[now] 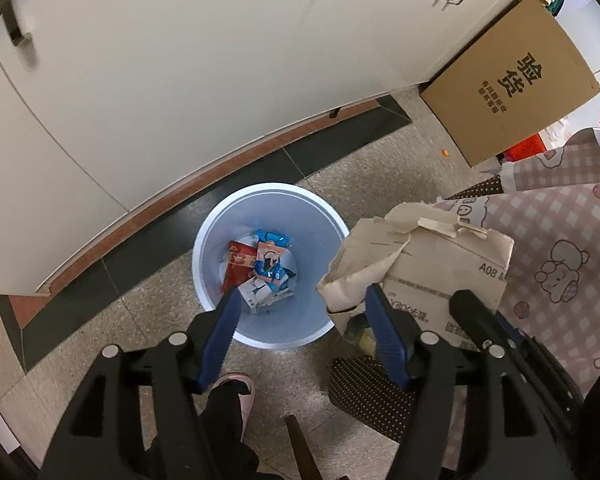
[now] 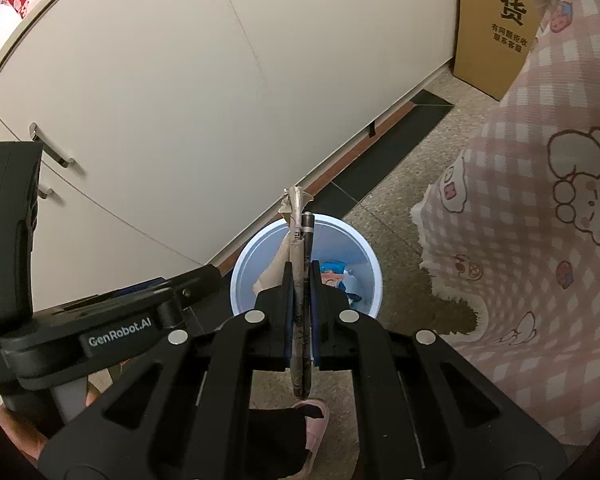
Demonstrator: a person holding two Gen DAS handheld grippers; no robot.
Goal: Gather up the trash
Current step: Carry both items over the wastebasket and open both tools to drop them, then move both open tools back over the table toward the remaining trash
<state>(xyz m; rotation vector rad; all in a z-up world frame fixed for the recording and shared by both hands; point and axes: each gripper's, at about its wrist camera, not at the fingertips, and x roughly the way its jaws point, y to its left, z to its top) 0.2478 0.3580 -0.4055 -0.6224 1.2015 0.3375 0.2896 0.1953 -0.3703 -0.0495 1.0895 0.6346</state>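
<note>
**A:** Where are you standing, and what's underfoot?

**B:** On a speckled stone-tile floor [image 1: 360,184] with a dark tile band and a reddish strip running along the foot of the white cabinets [image 1: 180,60]. My landmark is the pale blue bin [image 1: 269,264]; it stands on the floor just in front of those cabinets. A brown cardboard box [image 1: 512,80] with black print leans at the cabinet's end, well beyond the bin to the right. A pink checked cloth [image 2: 540,200] with cartoon animals hangs down right of the bin, and my slippered foot [image 1: 236,392] is on the near side of it.

**A:** And your tongs?

**B:** My left gripper [image 1: 300,300] is spread wide over the near rim of the bin, with nothing between its blue fingers [image 1: 220,336]. My right gripper [image 2: 300,280] is clamped narrow on a torn, flattened piece of cardboard [image 1: 428,264]; seen edge-on from the right wrist, that piece sticks out past the fingers above the bin's rim, and from the left wrist it hangs just right of the bin.

**A:** What's in the bin already?

**B:** Snack wrappers [image 1: 260,268], red, blue and white, lying at the bottom.

**A:** Any room to move?

**B:** The bin's mouth is open beneath both tools. The cabinets stand close behind it and the cloth close to its right; bare floor lies to its left.
</note>
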